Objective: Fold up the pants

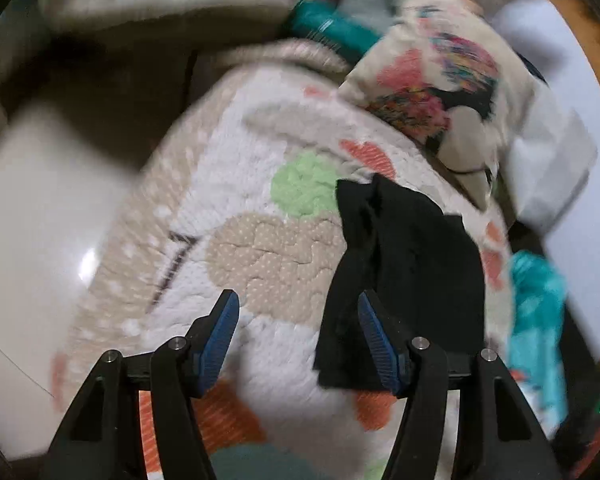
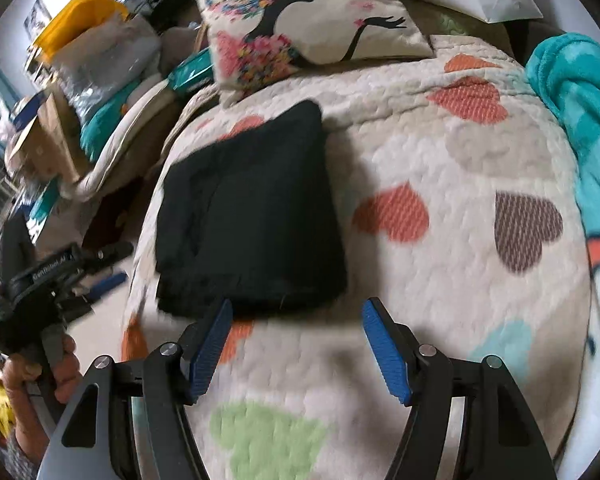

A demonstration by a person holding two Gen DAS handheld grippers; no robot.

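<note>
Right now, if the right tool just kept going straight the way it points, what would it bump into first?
Probably the heart-patterned quilt, just right of the folded black pants. The right tool is open and angled down at the bed; depth is hard to judge.

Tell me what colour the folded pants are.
Black; the folded pants show best in the right wrist view.

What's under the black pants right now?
The pants lie folded flat on the heart-print quilt. An orange heart peeks out at their near edge. Anything else beneath them is covered.
</note>
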